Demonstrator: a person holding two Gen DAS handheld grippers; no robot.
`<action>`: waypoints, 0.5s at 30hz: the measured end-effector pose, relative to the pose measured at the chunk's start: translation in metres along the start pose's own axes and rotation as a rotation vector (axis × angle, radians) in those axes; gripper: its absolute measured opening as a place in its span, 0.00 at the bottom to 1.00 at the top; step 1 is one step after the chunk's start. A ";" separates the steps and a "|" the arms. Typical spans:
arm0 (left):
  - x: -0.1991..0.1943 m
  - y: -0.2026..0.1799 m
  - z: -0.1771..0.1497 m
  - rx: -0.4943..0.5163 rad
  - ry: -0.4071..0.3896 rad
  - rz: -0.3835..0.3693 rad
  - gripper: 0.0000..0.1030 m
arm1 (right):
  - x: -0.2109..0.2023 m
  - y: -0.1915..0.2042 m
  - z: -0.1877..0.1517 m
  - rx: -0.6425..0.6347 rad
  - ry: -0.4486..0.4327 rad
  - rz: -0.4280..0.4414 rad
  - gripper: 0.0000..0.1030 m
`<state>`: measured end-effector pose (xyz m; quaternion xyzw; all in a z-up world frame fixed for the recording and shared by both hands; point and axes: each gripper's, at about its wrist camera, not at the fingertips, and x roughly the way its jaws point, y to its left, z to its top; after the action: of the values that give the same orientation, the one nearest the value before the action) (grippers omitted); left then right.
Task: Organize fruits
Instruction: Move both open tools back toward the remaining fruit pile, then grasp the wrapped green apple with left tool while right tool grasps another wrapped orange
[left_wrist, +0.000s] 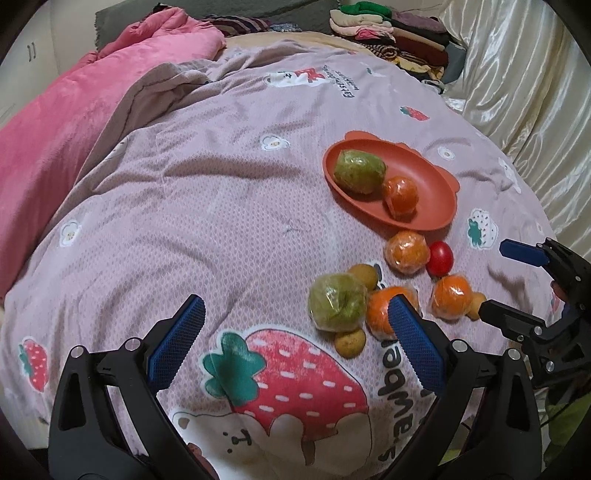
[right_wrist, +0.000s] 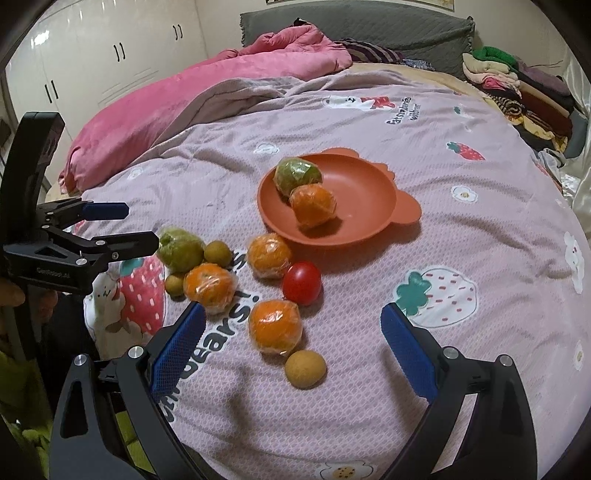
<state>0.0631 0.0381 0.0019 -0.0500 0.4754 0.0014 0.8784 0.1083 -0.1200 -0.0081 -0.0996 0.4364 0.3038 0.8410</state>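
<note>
An orange-red plate (right_wrist: 369, 195) on the bed holds a wrapped green fruit (right_wrist: 297, 174) and a wrapped orange (right_wrist: 313, 206); the plate also shows in the left wrist view (left_wrist: 432, 192). Loose fruit lies in front of it: three wrapped oranges (right_wrist: 274, 325), a red tomato (right_wrist: 301, 282), a wrapped green fruit (right_wrist: 180, 248) and small tan fruits (right_wrist: 305, 368). My right gripper (right_wrist: 293, 332) is open and empty, just above the nearest orange. My left gripper (left_wrist: 295, 328) is open and empty, left of the fruit pile (left_wrist: 338, 307).
The fruit lies on a mauve strawberry-print quilt (right_wrist: 424, 147). A pink duvet (right_wrist: 177, 103) is bunched at the far left. Folded clothes (right_wrist: 517, 85) are stacked at the far right. White wardrobe doors (right_wrist: 92, 48) stand behind.
</note>
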 end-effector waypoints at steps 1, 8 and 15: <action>0.000 0.000 -0.001 0.001 0.002 0.000 0.91 | 0.000 0.000 -0.001 0.000 0.002 0.000 0.93; 0.003 -0.003 -0.007 0.005 0.012 -0.005 0.91 | 0.002 0.003 -0.008 -0.004 0.016 0.001 0.93; 0.009 -0.009 -0.011 0.019 0.017 -0.024 0.87 | 0.004 0.005 -0.011 -0.015 0.023 0.002 0.93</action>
<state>0.0588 0.0282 -0.0109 -0.0473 0.4821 -0.0139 0.8747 0.0997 -0.1192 -0.0169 -0.1090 0.4437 0.3069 0.8349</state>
